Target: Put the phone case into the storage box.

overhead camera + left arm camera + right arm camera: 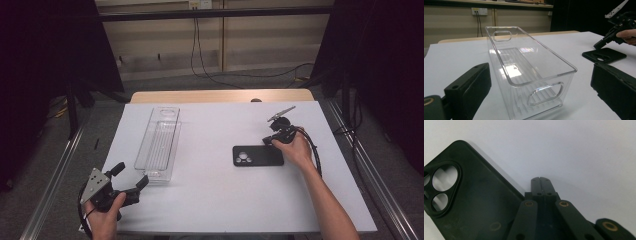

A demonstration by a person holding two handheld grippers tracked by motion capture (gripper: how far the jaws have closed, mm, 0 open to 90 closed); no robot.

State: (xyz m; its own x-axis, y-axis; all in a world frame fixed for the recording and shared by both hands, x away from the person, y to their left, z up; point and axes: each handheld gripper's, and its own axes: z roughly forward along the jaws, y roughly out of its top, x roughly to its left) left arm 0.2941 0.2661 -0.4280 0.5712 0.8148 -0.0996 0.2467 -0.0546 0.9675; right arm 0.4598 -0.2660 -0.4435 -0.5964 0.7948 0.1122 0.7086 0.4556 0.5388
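The left tongs point(131, 181), nearest the camera at the surface's near edge, stand open and empty just before the long clear plastic bin point(159, 142). Well apart to the right, the flat black phone case point(257, 155) lies on the white surface point(210, 200). The right tongs point(274, 140), shut on nothing, rest at its right end, so pushing could skid the thin case rather than lift it; nothing blocks the way to the bin.

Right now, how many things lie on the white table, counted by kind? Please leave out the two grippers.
Clear plastic bin: 1
Black phone case: 1
Total: 2
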